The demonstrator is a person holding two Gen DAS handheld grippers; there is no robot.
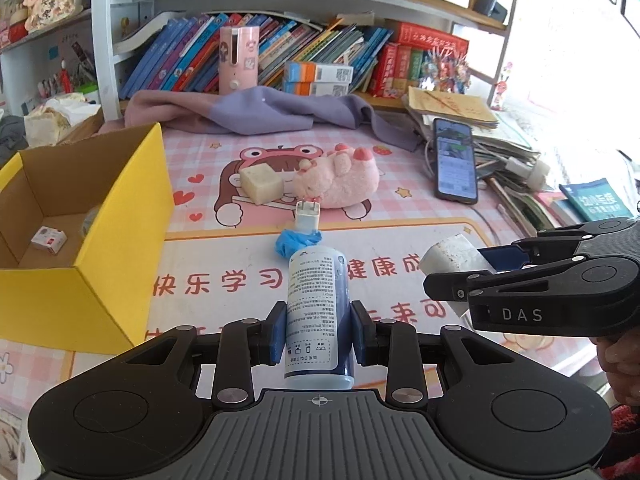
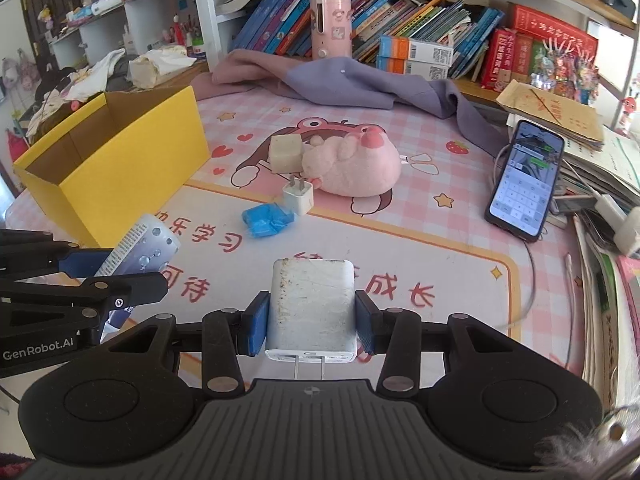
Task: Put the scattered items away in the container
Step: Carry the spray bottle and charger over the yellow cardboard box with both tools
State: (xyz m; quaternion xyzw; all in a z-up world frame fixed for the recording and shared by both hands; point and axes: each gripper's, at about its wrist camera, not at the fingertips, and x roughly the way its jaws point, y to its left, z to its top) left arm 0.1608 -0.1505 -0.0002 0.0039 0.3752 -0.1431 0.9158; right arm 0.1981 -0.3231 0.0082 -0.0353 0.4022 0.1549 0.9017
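My left gripper [image 1: 319, 330] is shut on a blue and white bottle [image 1: 318, 312], held above the mat; the bottle also shows in the right wrist view [image 2: 140, 250]. My right gripper [image 2: 311, 320] is shut on a dirty white charger block [image 2: 311, 308], which also shows in the left wrist view [image 1: 452, 260]. The yellow cardboard box [image 1: 104, 240] stands open at the left and holds a small white packet [image 1: 49, 239]. On the mat lie a pink plush toy [image 2: 352, 168], a cream cube [image 2: 285, 153], a small white plug [image 2: 298, 197] and a blue crumpled wrapper [image 2: 266, 219].
A phone [image 2: 526, 178] with its screen lit lies at the right beside stacked books and papers [image 2: 592, 160]. A purple cloth [image 2: 360, 88] is heaped at the back below the bookshelf. A white cable [image 2: 532, 280] runs along the right side of the mat.
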